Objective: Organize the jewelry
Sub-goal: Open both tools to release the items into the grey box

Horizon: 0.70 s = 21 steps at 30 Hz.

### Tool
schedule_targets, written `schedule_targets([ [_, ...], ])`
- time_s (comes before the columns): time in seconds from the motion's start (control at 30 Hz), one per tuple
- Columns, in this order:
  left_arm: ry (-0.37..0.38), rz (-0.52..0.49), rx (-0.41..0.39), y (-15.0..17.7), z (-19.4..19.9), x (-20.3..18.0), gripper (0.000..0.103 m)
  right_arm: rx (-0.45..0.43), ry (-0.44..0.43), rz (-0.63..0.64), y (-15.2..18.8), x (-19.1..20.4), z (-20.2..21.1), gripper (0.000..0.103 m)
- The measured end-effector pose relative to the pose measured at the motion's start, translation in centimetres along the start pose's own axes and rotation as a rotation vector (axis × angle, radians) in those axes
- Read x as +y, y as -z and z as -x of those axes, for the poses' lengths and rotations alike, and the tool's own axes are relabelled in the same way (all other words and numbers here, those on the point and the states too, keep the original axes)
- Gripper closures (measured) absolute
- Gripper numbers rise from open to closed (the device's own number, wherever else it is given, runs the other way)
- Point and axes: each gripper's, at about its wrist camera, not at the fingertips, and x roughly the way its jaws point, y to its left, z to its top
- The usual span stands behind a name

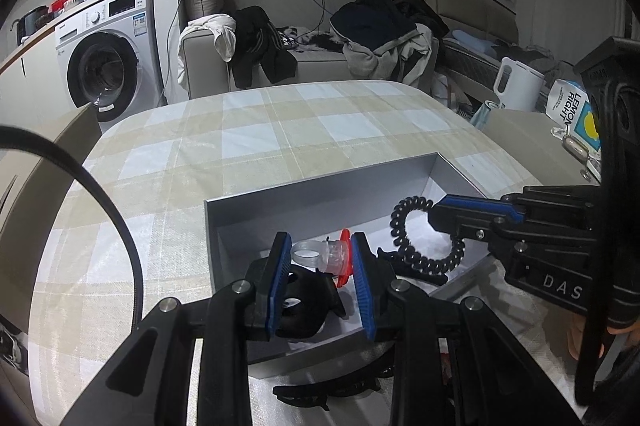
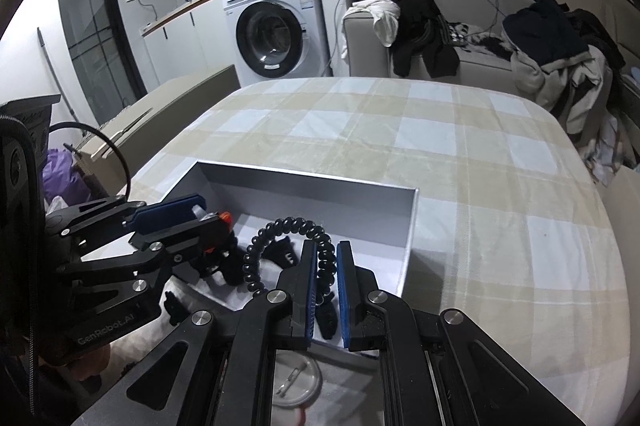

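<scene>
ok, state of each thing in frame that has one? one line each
left gripper: shut on the clear ring
clear ring: held above the grey box, red piece at one end
right gripper: shut on the black coil hair tie
black coil hair tie: lifted, loop hanging over the box
grey box: open, no lid on
washing machine: door shut

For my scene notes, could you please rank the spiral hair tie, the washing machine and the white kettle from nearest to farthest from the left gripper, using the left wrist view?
1. Spiral hair tie, right of the left gripper, over the box.
2. White kettle, far right.
3. Washing machine, far left; close to the kettle.
</scene>
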Motion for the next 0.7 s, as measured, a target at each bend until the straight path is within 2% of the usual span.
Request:
schedule_targets([
  [0.2, 0.032, 0.015, -0.004, 0.0, 0.4, 0.2, 0.078, -0.02, -0.015, -0.003, 0.1, 0.1, 0.8, 0.092],
  [0.27, 0.044, 0.011, -0.012, 0.0, 0.7, 0.1, 0.07, -0.029, -0.015, -0.012, 0.1, -0.2, 1.3, 0.091],
  [0.33, 0.051, 0.015, -0.019, 0.0, 1.3, 0.0, 0.048, -0.044, -0.018, -0.029, 0.1, -0.5, 2.1, 0.076],
  [0.37, 0.058, 0.02, -0.026, 0.0, 1.8, 0.0, 0.043, -0.051, -0.021, -0.039, 0.1, -0.8, 2.5, 0.074],
  [0.4, 0.065, 0.027, -0.034, 0.0, 2.3, 0.1, 0.034, -0.057, -0.023, -0.047, 0.2, -1.0, 3.0, 0.064],
  [0.43, 0.068, 0.033, -0.037, 0.1, 2.5, 0.1, 0.027, -0.063, -0.023, -0.055, 0.3, -1.2, 3.4, 0.049],
  [0.47, 0.069, 0.038, -0.04, 0.1, 3.0, 0.2, 0.024, -0.069, -0.026, -0.062, 0.4, -1.4, 3.8, 0.04],
  [0.5, 0.07, 0.041, -0.044, 0.2, 3.3, 0.2, 0.02, -0.07, -0.032, -0.069, 0.6, -1.6, 4.3, 0.021],
  [0.53, 0.068, 0.043, -0.049, 0.3, 3.7, 0.2, 0.018, -0.068, -0.033, -0.075, 0.8, -1.7, 4.6, 0.007],
  [0.57, 0.065, 0.044, -0.052, 0.4, 4.0, 0.3, 0.017, -0.068, -0.032, -0.085, 1.1, -1.9, 5.1, 0.004],
  [0.63, 0.055, 0.043, -0.051, 0.7, 4.6, 0.2, 0.001, -0.076, -0.033, -0.1, 1.7, -2.1, 5.7, 0.0],
  [0.7, 0.056, 0.042, -0.063, 1.3, 5.3, 0.1, 0.001, -0.077, -0.022, -0.107, 2.4, -2.3, 6.3, 0.0],
])
